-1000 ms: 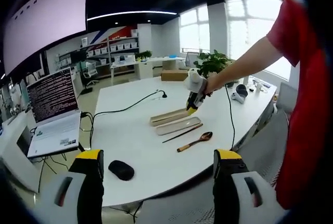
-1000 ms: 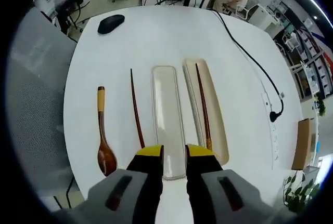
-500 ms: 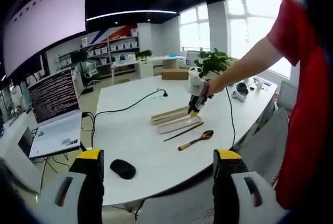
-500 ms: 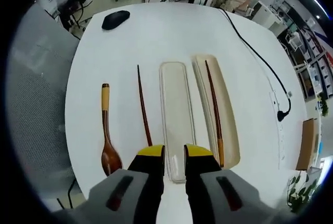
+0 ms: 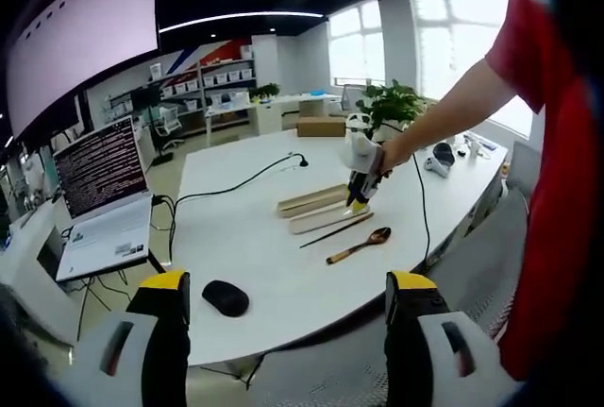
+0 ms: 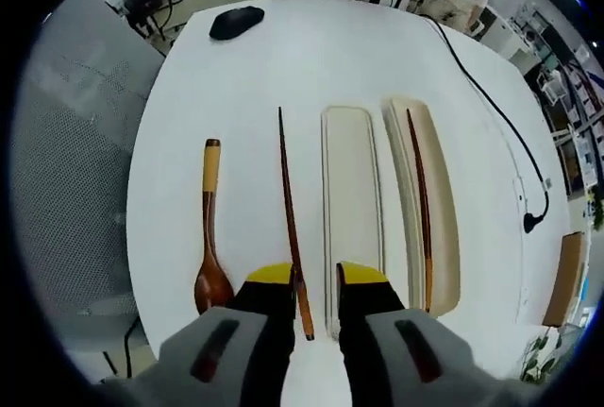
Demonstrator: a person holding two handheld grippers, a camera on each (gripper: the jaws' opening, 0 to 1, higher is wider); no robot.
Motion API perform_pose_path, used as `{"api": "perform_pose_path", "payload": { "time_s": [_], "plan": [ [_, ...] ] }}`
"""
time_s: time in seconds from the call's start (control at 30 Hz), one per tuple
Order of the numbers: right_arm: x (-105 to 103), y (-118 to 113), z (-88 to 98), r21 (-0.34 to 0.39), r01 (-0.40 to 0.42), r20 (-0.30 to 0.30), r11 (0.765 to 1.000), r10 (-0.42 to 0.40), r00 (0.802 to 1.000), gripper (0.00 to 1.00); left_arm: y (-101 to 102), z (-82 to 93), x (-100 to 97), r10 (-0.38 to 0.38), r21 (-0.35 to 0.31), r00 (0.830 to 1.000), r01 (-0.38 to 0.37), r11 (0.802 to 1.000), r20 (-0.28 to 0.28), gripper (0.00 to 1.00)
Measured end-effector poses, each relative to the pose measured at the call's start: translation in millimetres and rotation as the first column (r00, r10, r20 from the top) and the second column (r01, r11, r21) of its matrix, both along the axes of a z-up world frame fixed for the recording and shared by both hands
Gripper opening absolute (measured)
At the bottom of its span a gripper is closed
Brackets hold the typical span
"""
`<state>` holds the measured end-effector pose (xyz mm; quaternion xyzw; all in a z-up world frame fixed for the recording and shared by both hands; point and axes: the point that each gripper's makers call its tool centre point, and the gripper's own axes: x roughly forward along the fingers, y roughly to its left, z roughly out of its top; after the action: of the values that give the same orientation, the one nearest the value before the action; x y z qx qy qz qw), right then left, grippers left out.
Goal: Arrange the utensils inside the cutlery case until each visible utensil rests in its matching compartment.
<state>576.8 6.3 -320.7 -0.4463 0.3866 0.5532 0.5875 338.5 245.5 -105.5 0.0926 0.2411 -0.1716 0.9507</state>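
The right hand-held gripper [image 6: 316, 275] is hovering low over the white worktop [image 6: 283, 58], jaws narrowly parted and holding nothing, straddling the near end of the loose chopstick [image 6: 291, 213]. Just left of it, the wooden spoon [image 6: 209, 237] is lying outside the case. To the right, the case lid [image 6: 351, 199] is lying empty, and beyond it the case tray [image 6: 444, 228] is holding one chopstick [image 6: 419, 199]. The left hand-held gripper [image 5: 288, 289] is waiting wide open, well back. Judged progress: one utensil placed, two remaining.

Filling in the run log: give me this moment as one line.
right tongs: open, over loose chopstick | left tongs: open, idle | case: one chopstick inside | lid: beside case | spoon: on table
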Motion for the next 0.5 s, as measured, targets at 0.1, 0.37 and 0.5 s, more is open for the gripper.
{"api": "perform_pose_path", "payload": {
  "time_s": [0.1,0.37,0.5],
  "plan": [
    [-3.8,1.3,-1.7,-0.005,-0.007,-0.008,1.000,0.007,1.000,0.13,0.3,-2.5,-0.5,0.000,0.001,1.000,0.000,1.000,-0.007,0.88],
    [-12.3,-3.5,-15.8,-0.046,-0.025,-0.037,0.999,0.024,0.999,0.12,2.2,-4.8,0.6,0.007,-0.001,1.000,-0.007,1.000,-0.016,0.88],
    [-11.8,-5.3,-22.2,-0.049,-0.019,-0.052,0.999,0.016,0.999,0.11,3.0,-5.3,1.7,0.010,-0.002,1.000,-0.010,1.000,-0.020,0.88]
  ]
}}
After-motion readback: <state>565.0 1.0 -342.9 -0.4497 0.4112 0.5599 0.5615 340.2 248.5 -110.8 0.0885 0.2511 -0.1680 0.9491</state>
